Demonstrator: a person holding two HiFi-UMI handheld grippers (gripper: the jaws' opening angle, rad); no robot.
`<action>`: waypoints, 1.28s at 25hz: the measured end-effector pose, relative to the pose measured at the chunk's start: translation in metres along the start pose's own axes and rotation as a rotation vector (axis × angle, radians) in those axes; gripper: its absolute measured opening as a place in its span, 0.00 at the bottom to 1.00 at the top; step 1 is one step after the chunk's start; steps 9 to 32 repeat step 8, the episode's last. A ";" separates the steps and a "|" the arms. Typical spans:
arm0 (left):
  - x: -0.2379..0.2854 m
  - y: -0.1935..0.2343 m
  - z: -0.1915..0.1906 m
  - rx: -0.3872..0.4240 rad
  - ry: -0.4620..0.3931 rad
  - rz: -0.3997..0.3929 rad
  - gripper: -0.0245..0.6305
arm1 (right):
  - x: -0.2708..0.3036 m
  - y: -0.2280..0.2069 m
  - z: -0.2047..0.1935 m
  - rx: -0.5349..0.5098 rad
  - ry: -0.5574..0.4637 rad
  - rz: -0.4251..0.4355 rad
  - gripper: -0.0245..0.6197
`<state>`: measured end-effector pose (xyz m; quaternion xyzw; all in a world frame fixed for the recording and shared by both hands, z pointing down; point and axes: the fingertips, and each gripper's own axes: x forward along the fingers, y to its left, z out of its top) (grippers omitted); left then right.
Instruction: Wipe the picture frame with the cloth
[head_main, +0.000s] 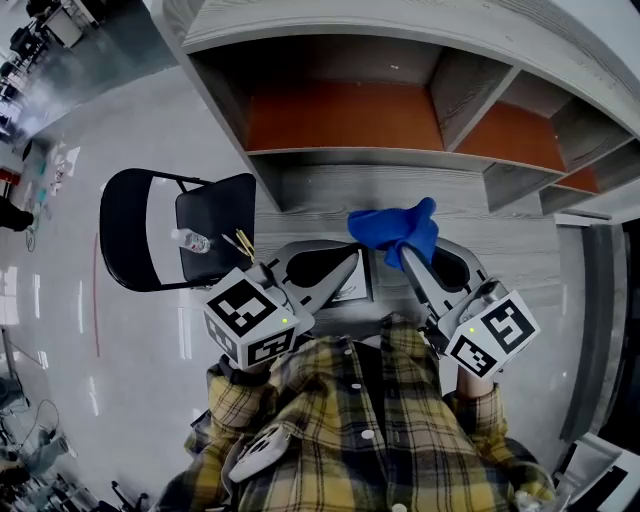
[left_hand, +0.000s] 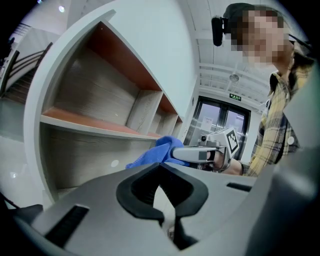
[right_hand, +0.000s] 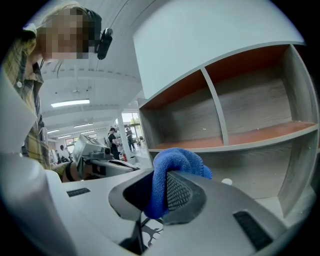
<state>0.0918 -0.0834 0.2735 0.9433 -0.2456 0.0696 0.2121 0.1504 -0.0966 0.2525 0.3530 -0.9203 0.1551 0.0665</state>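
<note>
My right gripper (head_main: 405, 256) is shut on a bunched blue cloth (head_main: 395, 232), which bulges over the fingertips in the right gripper view (right_hand: 175, 167). Just below and left of the cloth is the picture frame (head_main: 353, 287), white with a dark branch drawing (right_hand: 149, 233). My left gripper (head_main: 343, 266) is shut on the frame's edge; a pale strip of it (left_hand: 166, 210) shows between the closed jaws. In the left gripper view the cloth (left_hand: 152, 154) and the right gripper (left_hand: 200, 153) sit just ahead. Most of the frame is hidden under the two grippers.
A grey shelf unit (head_main: 400, 165) with orange-brown boards stands directly ahead, its compartments empty. A black folding chair (head_main: 135, 235) at the left carries a plastic bottle (head_main: 190, 240). Glass doors (left_hand: 220, 120) lie behind the right gripper, and people stand far off (right_hand: 112, 135).
</note>
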 end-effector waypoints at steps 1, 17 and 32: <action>0.000 0.000 0.000 0.001 0.002 0.001 0.04 | -0.001 0.000 0.000 0.001 0.000 -0.003 0.12; -0.002 0.003 -0.002 -0.003 0.010 0.006 0.04 | -0.003 -0.002 -0.005 0.015 0.006 -0.019 0.12; -0.002 0.003 -0.002 -0.003 0.010 0.006 0.04 | -0.003 -0.002 -0.005 0.015 0.006 -0.019 0.12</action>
